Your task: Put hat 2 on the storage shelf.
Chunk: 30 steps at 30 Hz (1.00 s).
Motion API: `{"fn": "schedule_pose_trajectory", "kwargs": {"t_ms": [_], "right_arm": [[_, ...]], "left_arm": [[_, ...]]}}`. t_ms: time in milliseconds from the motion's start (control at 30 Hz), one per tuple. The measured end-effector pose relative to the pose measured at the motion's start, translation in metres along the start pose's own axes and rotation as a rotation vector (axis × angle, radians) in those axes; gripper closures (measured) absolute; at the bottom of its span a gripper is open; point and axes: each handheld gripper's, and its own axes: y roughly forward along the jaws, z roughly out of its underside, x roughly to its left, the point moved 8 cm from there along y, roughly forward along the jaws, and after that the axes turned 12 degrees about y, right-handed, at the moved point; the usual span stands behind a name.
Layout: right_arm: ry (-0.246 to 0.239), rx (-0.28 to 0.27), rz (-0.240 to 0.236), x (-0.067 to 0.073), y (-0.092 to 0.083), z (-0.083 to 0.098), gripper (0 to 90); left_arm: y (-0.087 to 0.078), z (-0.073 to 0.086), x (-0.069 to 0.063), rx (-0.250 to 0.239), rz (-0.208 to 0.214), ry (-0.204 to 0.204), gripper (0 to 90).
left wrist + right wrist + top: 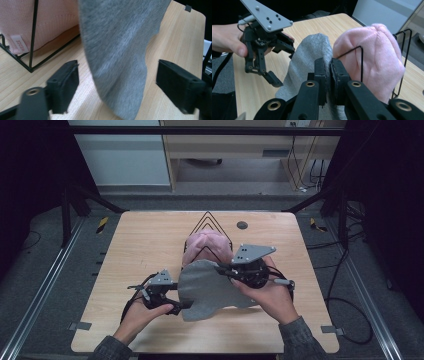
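- My right gripper (pixel 328 75) sits just in front of the pink hat (pixel 207 247), jaws pinched tight on grey cloth (pixel 207 290).
- My left gripper (pixel 116 82) is lower, near that hat, jaws wide, pads off the fabric between them.

A small white label (pixel 20 44) is sewn at the lower edge of the pink hat (pixel 50 20), at the left of the left gripper view. It carries pink capital letters, turned sideways and upside down; they look like "WEDZE", though the print is small and slightly blurred. No other writing can be read.
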Motion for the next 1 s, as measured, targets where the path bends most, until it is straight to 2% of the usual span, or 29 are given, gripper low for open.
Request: {"fn": "schedule_pose_trajectory", "kwargs": {"t_ms": [200,300,333,500,600,733,833,967,1000], "right_arm": [[-0.003,0.002,-0.006,0.001,0.005,-0.003,84.6],[-0.002,0.004,-0.005,0.000,0.007,-0.003,84.6],[-0.002,0.005,-0.002,-0.002,0.008,-0.003,84.6],[0.003,0.002,-0.001,-0.005,0.007,-0.002,84.6],[0.007,0.001,0.003,-0.007,0.006,-0.001,84.6],[0.016,-0.008,0.008,-0.010,0.003,-0.001,84.6],[0.022,-0.019,0.013,-0.013,-0.001,-0.002,84.6],[0.031,-0.037,0.018,-0.015,-0.003,-0.004,84.6],[0.033,-0.040,0.021,-0.016,-0.003,-0.004,84.6]], "left_arm": [[0.000,-0.002,0.003,0.003,-0.016,0.003,41.1],[0.001,-0.004,0.002,-0.001,-0.011,0.003,53.3],[0.002,-0.005,0.002,0.002,-0.012,0.006,53.3],[0.004,-0.009,0.002,0.009,-0.034,0.011,71.5],[0.002,-0.013,0.000,-0.009,-0.044,0.020,80.0],[-0.004,-0.018,-0.002,-0.017,-0.052,0.029,84.7],[-0.011,-0.023,-0.001,-0.029,-0.064,0.018,85.4],[-0.019,-0.032,0.000,-0.030,-0.071,0.027,85.4],[-0.021,-0.034,0.001,-0.025,-0.074,0.039,85.4]]}}
